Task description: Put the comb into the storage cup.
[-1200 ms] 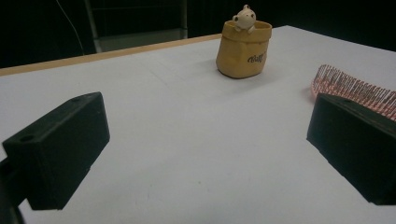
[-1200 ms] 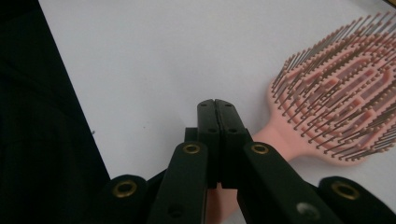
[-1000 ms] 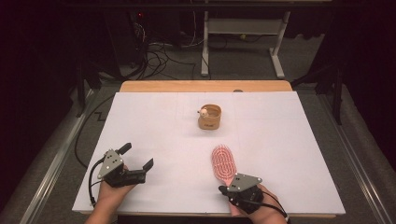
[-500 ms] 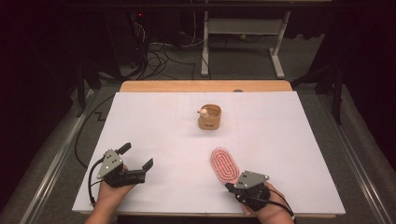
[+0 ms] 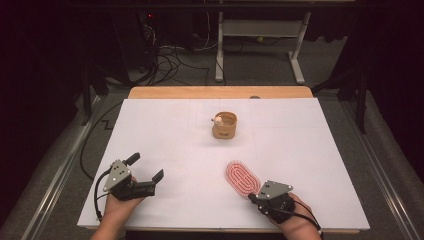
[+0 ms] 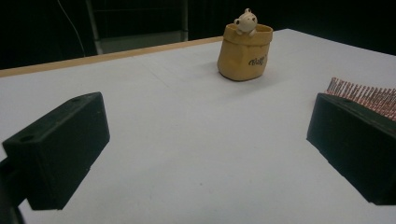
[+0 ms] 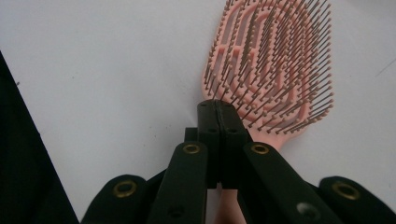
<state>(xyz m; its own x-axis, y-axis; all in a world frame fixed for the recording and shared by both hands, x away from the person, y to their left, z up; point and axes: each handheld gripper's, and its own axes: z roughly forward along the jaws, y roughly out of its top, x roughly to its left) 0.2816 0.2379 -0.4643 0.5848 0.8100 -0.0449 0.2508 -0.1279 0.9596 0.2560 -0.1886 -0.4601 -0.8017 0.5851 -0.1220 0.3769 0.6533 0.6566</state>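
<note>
A pink hairbrush point(image 5: 243, 177) lies bristles up on the white table point(image 5: 165, 135), near the front right. My right gripper point(image 5: 252, 196) sits at its handle end. In the right gripper view the right gripper point(image 7: 218, 109) has its jaws pressed together with no gap, right over the hairbrush point(image 7: 275, 60) handle, which runs beneath them. I cannot tell whether they touch it. My left gripper point(image 5: 146, 166) rests open on the front left of the table, with nothing between its fingers. The left gripper point(image 6: 201, 154) looks toward a tan sack-shaped pot point(image 6: 245, 53) with a small bear figure at its rim.
The tan pot point(image 5: 224, 126) stands upright at the table's middle back. A wooden edge point(image 5: 220, 92) borders the far side. Beyond it are cables and a desk frame point(image 5: 260, 45) on the dark floor.
The right hand has shifted a little to the right, and the hairbrush has swung so its head now leans toward the upper left. The left gripper has stayed put.
</note>
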